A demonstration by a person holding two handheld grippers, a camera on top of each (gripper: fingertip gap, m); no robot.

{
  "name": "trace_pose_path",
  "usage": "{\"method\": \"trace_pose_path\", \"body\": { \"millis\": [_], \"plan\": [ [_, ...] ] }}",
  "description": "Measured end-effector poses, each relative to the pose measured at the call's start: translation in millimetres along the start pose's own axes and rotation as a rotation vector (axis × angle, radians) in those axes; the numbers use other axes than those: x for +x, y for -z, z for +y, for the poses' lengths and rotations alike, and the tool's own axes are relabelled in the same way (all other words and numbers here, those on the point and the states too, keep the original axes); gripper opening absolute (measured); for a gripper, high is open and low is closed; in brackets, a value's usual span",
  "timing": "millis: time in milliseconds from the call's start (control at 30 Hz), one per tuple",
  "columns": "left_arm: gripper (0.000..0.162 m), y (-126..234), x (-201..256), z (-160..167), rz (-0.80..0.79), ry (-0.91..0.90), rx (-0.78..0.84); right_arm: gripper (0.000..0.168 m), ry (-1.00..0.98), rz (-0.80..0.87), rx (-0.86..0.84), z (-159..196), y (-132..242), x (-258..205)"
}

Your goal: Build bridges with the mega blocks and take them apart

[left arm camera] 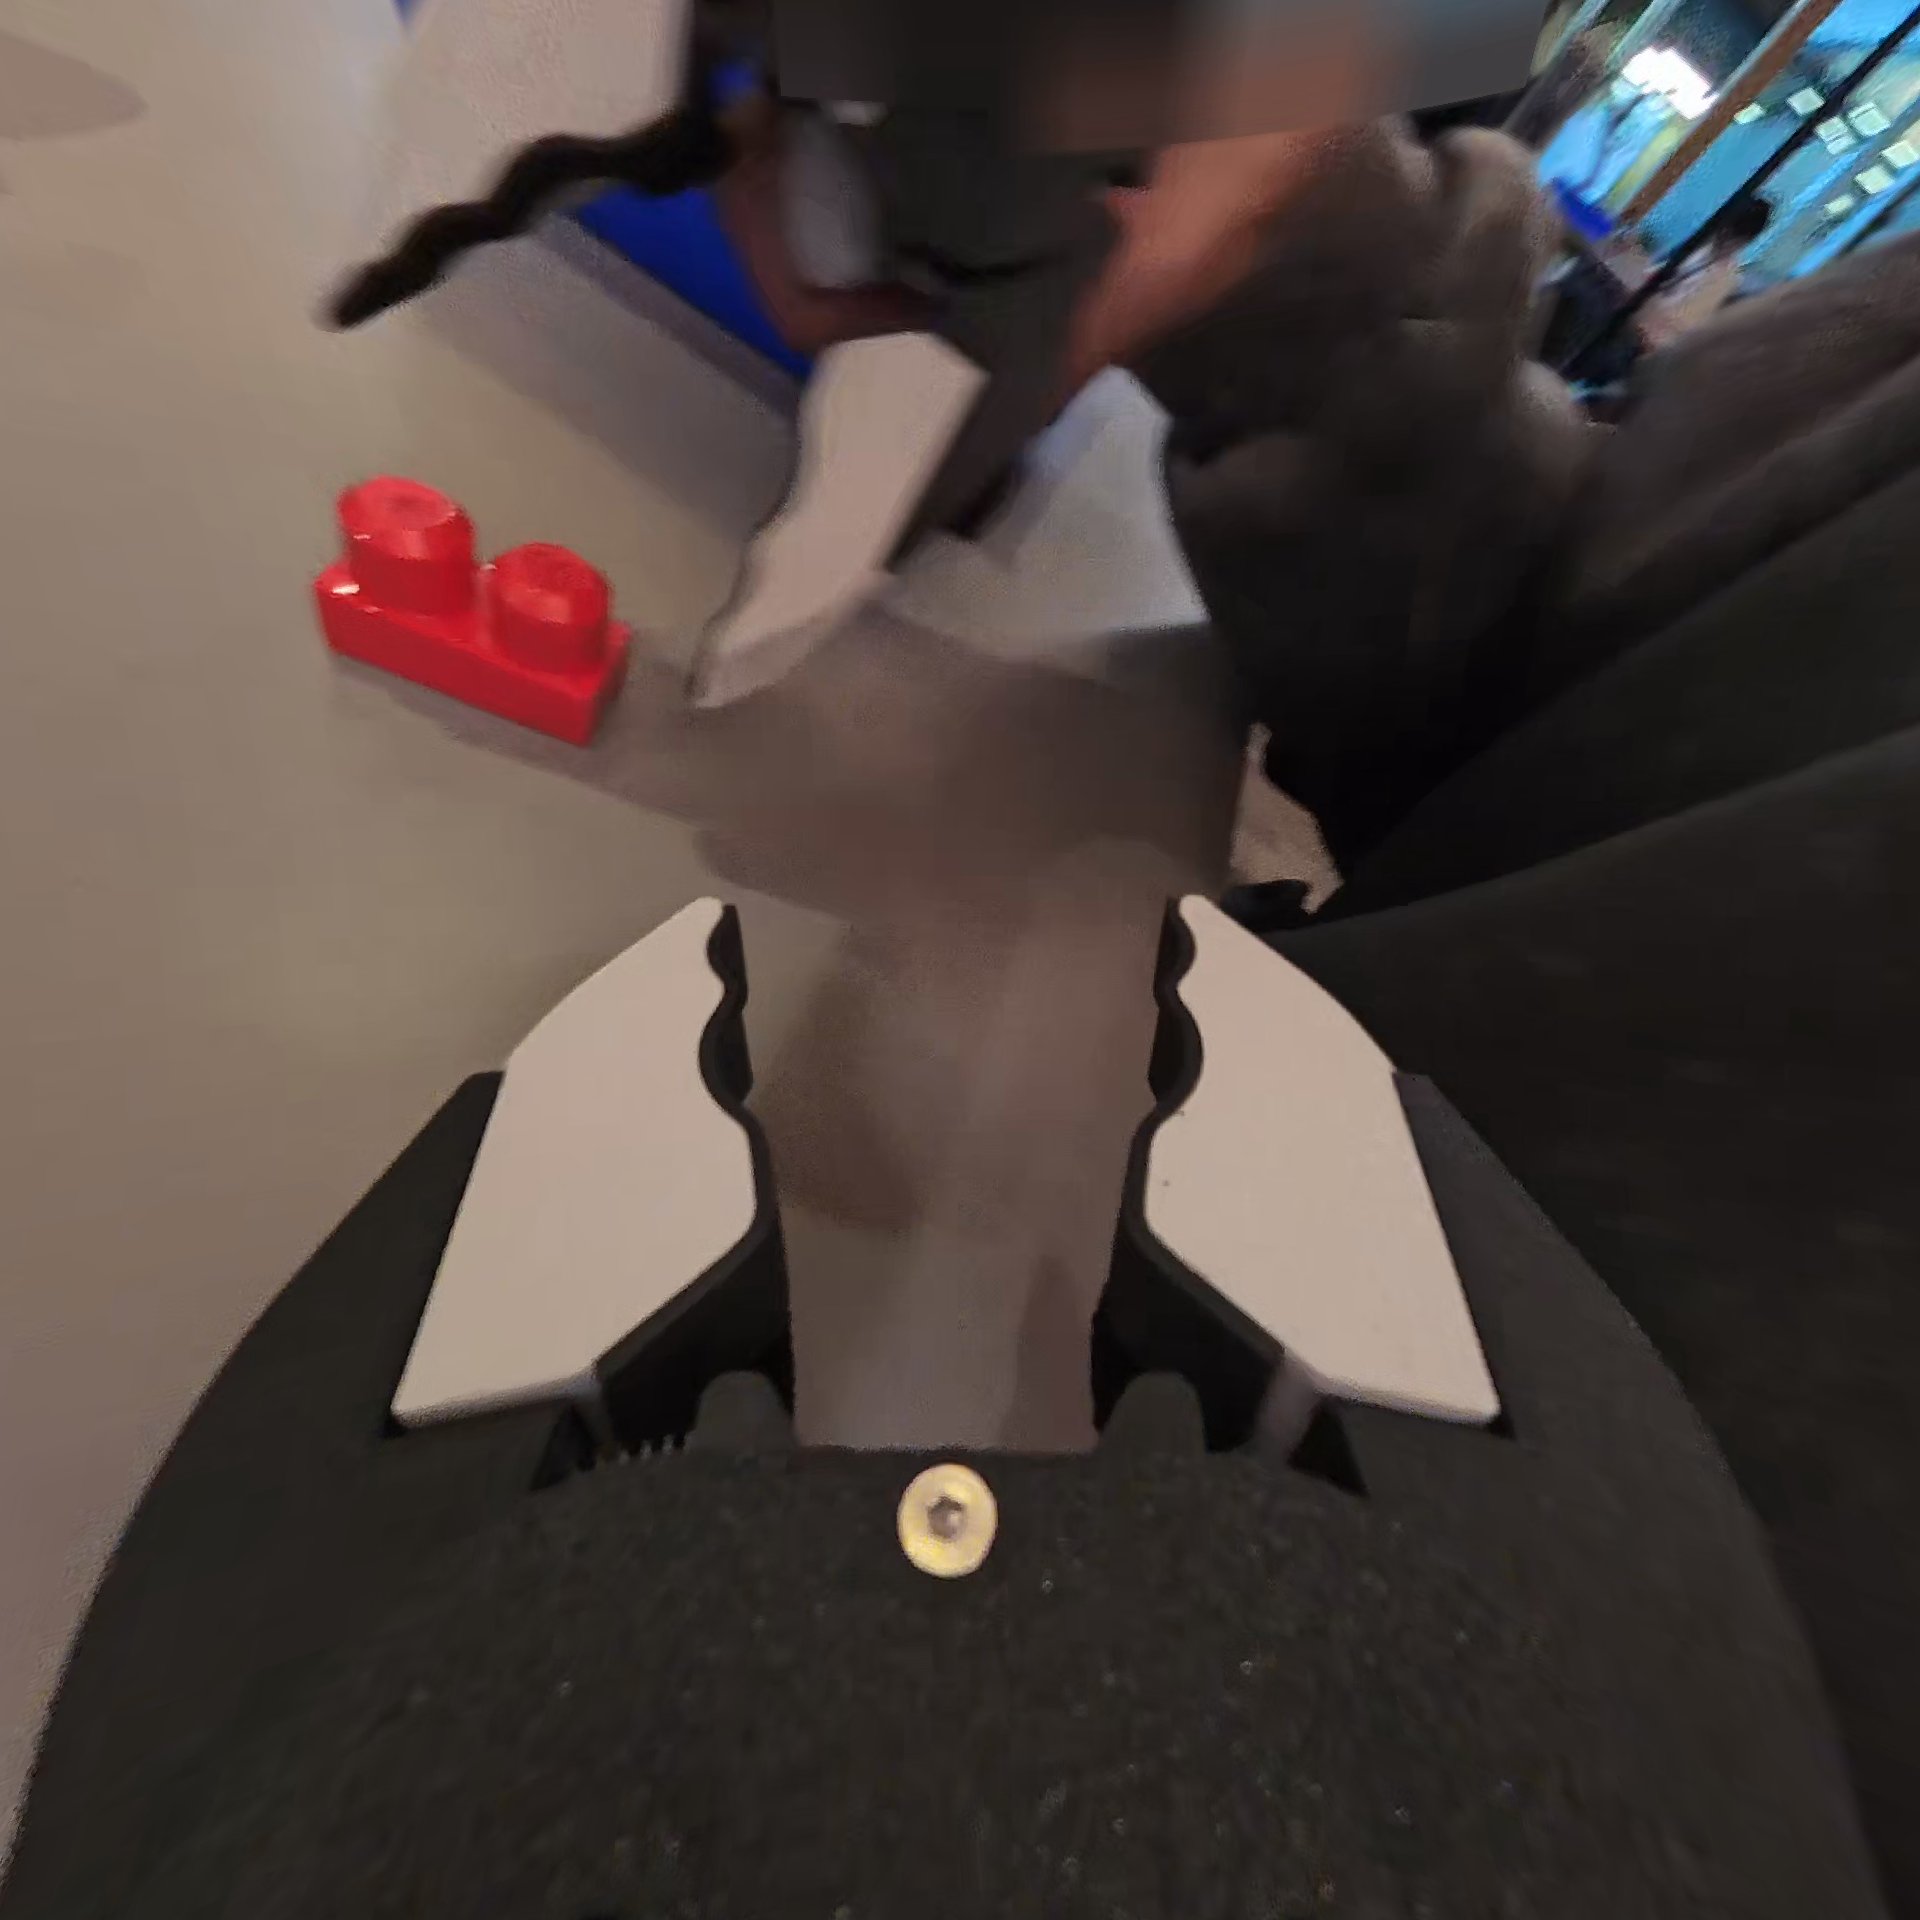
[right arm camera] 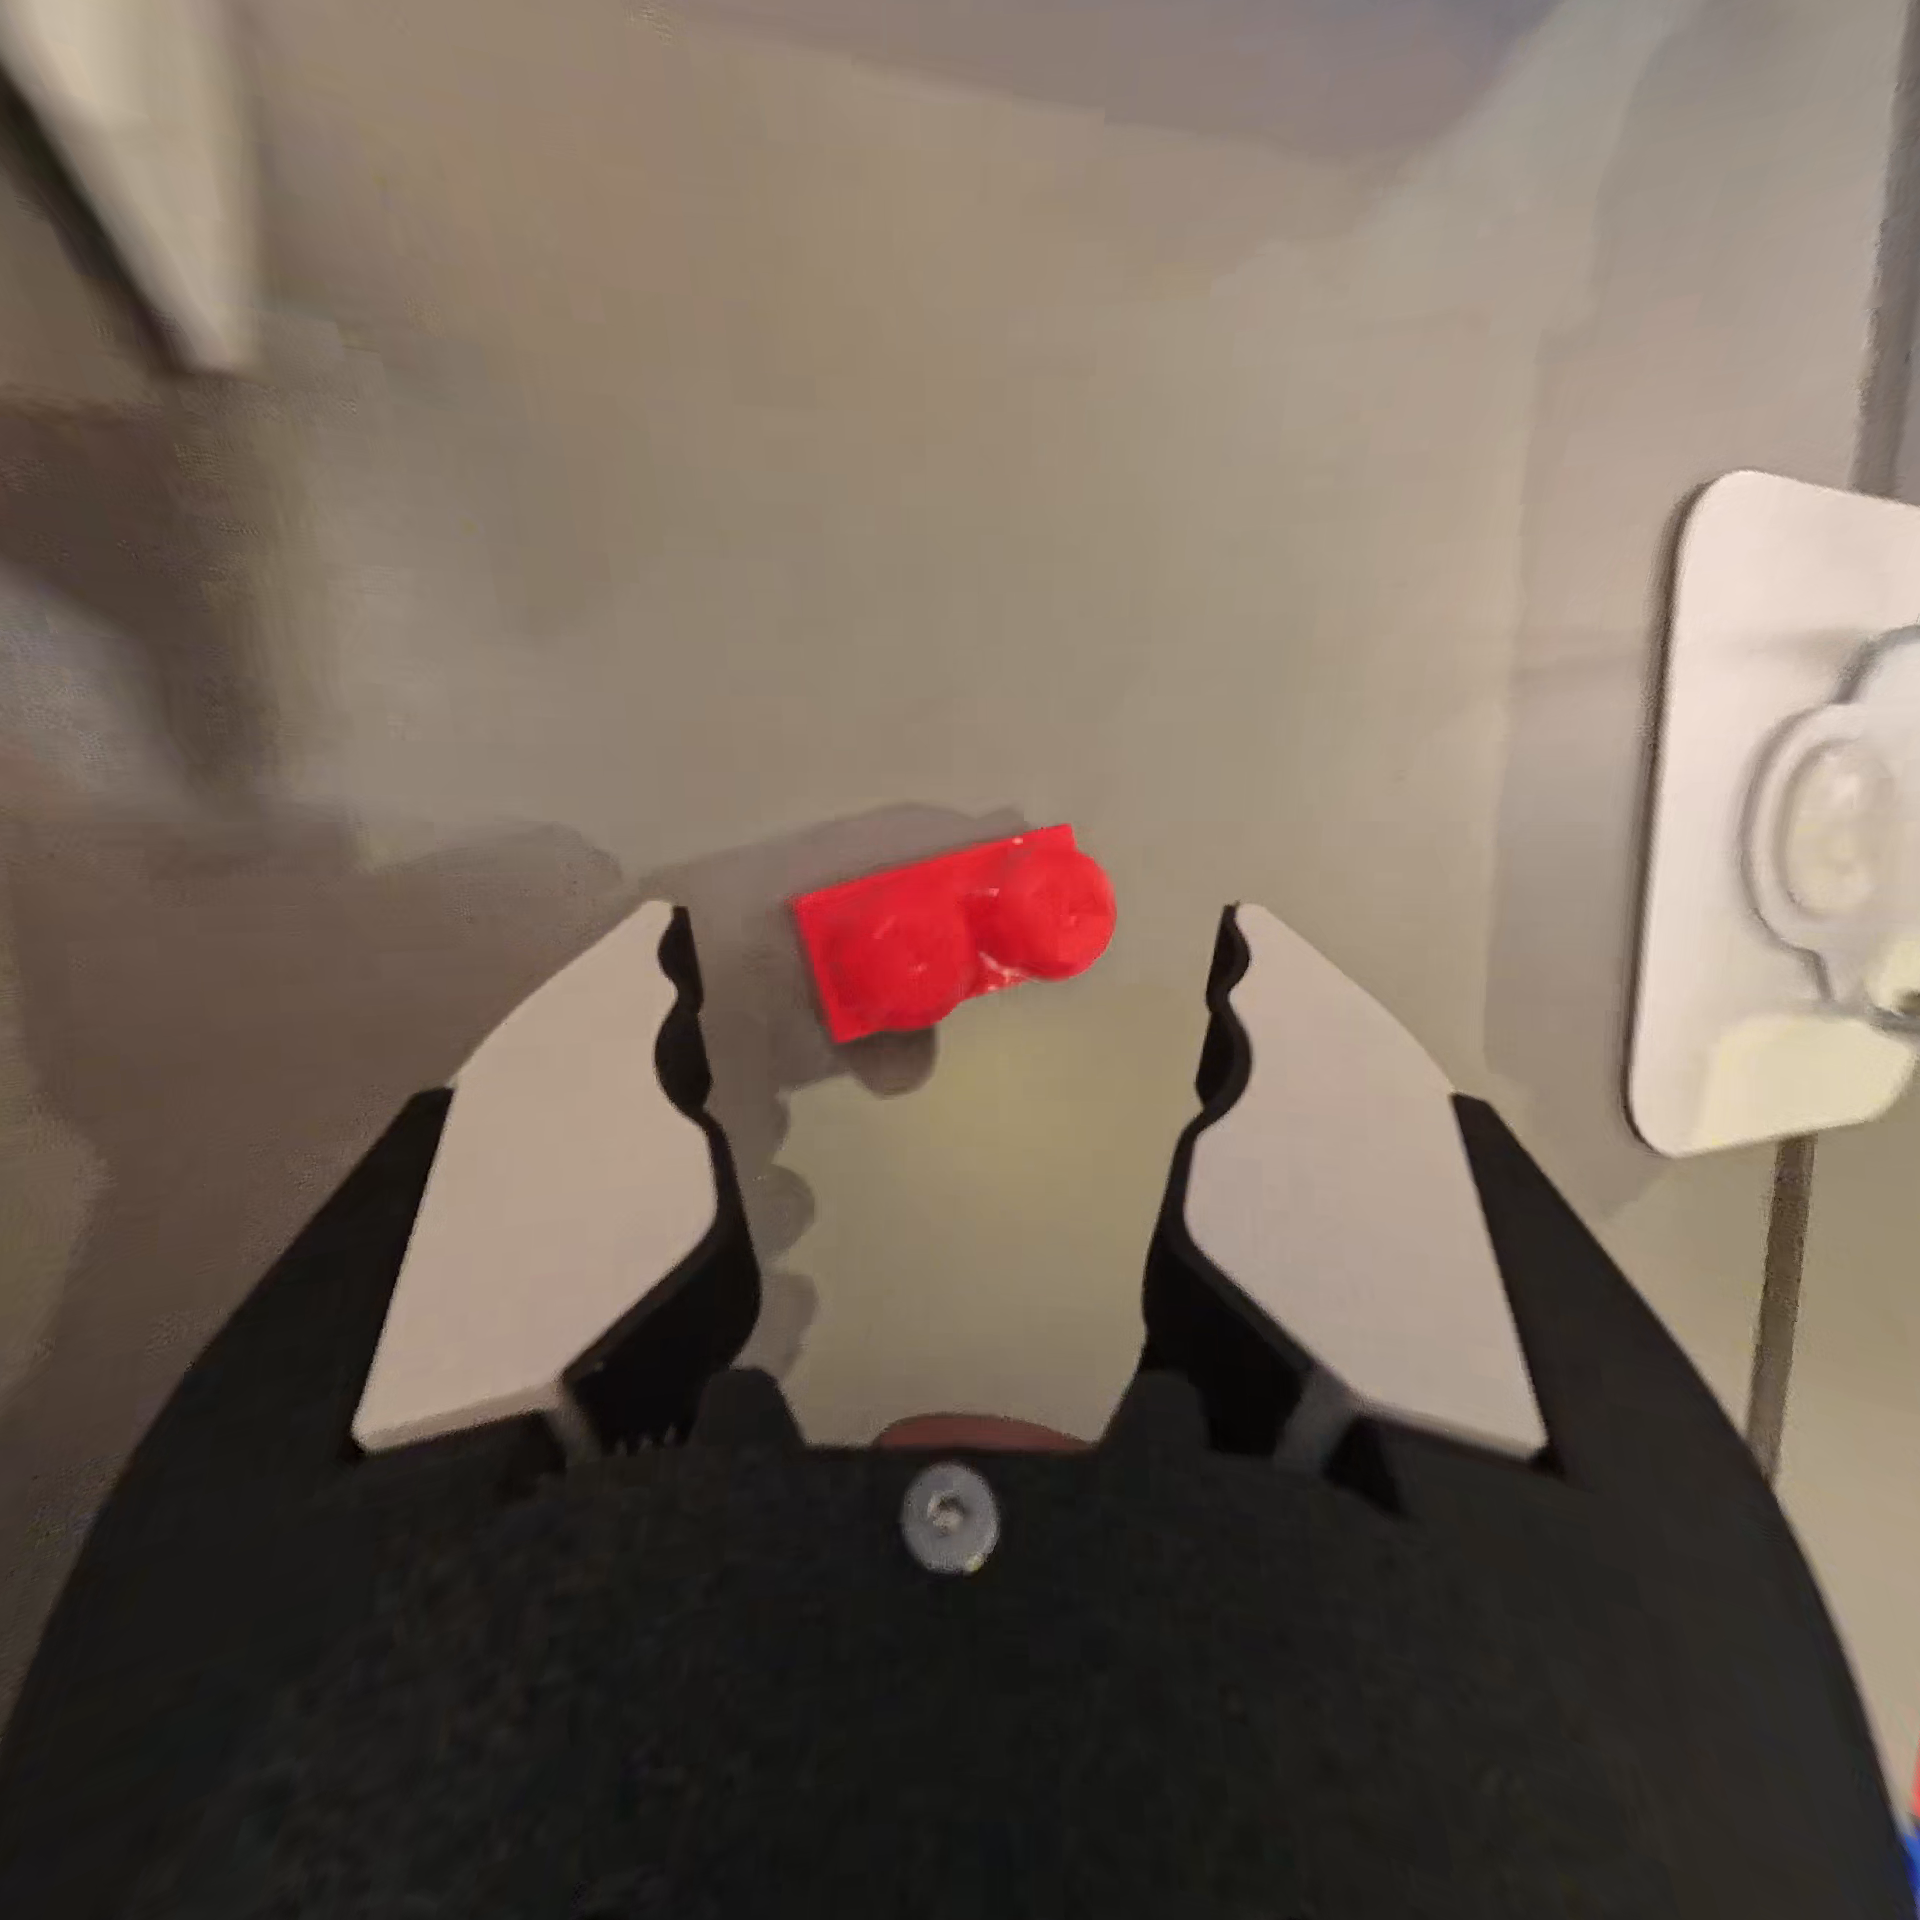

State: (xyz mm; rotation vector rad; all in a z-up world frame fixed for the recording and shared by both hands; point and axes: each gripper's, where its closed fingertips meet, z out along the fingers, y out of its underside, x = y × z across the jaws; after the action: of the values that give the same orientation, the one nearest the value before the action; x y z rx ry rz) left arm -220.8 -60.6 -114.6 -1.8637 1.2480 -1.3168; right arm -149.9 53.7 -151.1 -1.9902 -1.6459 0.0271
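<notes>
A red two-stud mega block point(right arm camera: 951, 930) lies on the grey table, just beyond and between the tips of my right gripper point(right arm camera: 951, 914), which points down at it, open and empty. The same block shows in the left wrist view point(left arm camera: 468, 613), at the left, apart from my left gripper point(left arm camera: 951, 914), which is open and empty over bare table. The right gripper also shows blurred in the left wrist view point(left arm camera: 831, 551), held by a gloved hand point(left arm camera: 1351, 343), its tip close to the block's right end.
A white square pad with a clear plastic clip point(right arm camera: 1797, 821) is stuck on the table at the right. A black coiled cable point(left arm camera: 520, 208) and something blue point(left arm camera: 707, 260) lie at the far side. A dark cloth surface point(left arm camera: 1662, 831) fills the right.
</notes>
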Motion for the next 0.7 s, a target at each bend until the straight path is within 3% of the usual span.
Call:
{"method": "trace_pose_path", "body": {
  "millis": [100,133,233,333,433,500,600,700],
  "plan": [
    [0.074,1.2,14.8,3.5,0.044,-0.022,0.018,0.09,-0.012,-0.138,-0.069,4.6,-25.3,-1.6],
    [0.074,1.8,17.4,5.9,0.052,-0.033,0.009,0.08,-0.008,-0.171,-0.117,10.4,-31.0,-3.8],
    [0.074,4.1,16.8,11.9,0.049,-0.05,-0.009,0.074,-0.032,-0.187,-0.149,11.3,-25.8,-4.6],
    [0.073,5.8,15.0,13.5,0.067,-0.024,0.0,0.074,-0.052,-0.097,-0.06,2.0,11.4,4.9],
    [0.071,4.6,17.4,11.7,0.104,-0.001,0.011,0.074,-0.12,0.049,0.061,5.1,79.0,21.4],
    [0.071,1.5,19.3,11.3,0.121,0.001,0.004,0.074,-0.201,0.185,0.1,29.5,132.6,39.6],
    [0.071,-5.9,22.6,11.3,0.145,0.001,-0.012,0.074,-0.355,0.374,0.06,102.8,199.6,67.8],
    [0.071,-15.8,26.1,11.9,0.169,0.005,-0.037,0.074,-0.494,0.37,0.005,174.0,214.2,76.6]
  ]
}}
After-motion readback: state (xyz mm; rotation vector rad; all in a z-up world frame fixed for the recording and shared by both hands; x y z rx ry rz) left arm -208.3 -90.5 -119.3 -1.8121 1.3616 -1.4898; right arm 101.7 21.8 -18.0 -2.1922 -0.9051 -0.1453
